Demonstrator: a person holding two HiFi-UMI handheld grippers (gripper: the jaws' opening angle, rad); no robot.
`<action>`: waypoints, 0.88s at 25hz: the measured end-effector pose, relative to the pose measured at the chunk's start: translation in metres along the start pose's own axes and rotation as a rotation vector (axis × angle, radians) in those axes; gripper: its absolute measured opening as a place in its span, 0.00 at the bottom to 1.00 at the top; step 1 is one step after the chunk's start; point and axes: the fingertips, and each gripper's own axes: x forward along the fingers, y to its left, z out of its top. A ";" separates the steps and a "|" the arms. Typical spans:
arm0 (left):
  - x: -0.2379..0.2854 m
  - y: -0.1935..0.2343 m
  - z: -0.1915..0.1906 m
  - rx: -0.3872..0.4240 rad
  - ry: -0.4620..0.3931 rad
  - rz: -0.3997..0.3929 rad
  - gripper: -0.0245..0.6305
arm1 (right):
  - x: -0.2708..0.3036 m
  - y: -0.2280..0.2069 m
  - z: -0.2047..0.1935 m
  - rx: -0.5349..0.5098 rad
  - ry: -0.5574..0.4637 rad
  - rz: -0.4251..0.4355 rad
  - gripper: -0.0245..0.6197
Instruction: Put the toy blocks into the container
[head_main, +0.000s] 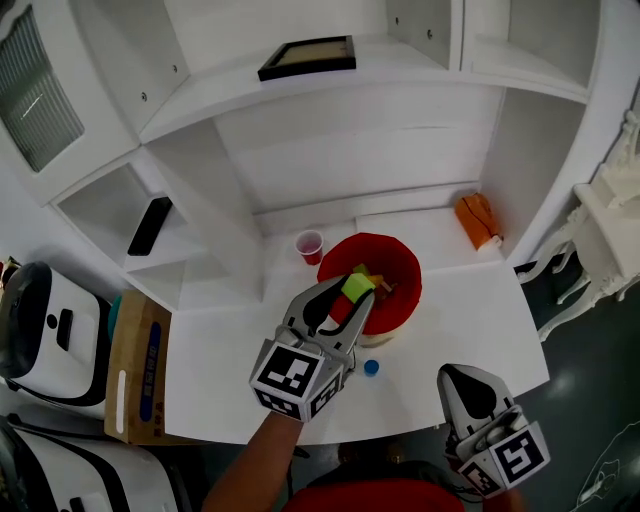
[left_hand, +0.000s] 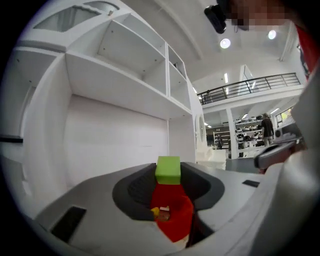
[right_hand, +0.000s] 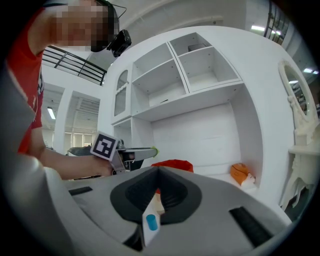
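Note:
A green block (head_main: 357, 286) is pinched in my left gripper (head_main: 350, 297), which is held just above the near rim of the red container (head_main: 398, 258). In the left gripper view the green block (left_hand: 168, 170) sits between the jaw tips, with the red container (left_hand: 175, 220) below and a yellow block (left_hand: 156, 212) inside it. A small blue block (head_main: 371, 367) lies on the white table in front of the container. My right gripper (head_main: 463, 380) hangs at the table's front right edge, shut and empty. Its own view shows the blue block (right_hand: 150, 223) through the slit of the closed jaws.
A pink cup (head_main: 310, 245) stands left of the container near the back wall. An orange object (head_main: 477, 220) lies at the back right corner. White shelves rise behind the table (head_main: 230, 380), and a cardboard box (head_main: 135, 365) stands off its left side.

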 end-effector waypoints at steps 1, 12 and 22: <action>0.007 0.006 -0.004 -0.006 0.017 0.015 0.31 | -0.001 -0.001 0.000 0.000 0.000 0.001 0.05; -0.010 0.000 0.008 -0.016 -0.061 0.021 0.17 | 0.025 0.000 -0.036 -0.016 0.107 0.047 0.08; -0.096 -0.040 -0.019 -0.028 -0.059 0.036 0.06 | 0.086 0.037 -0.142 -0.134 0.369 0.207 0.32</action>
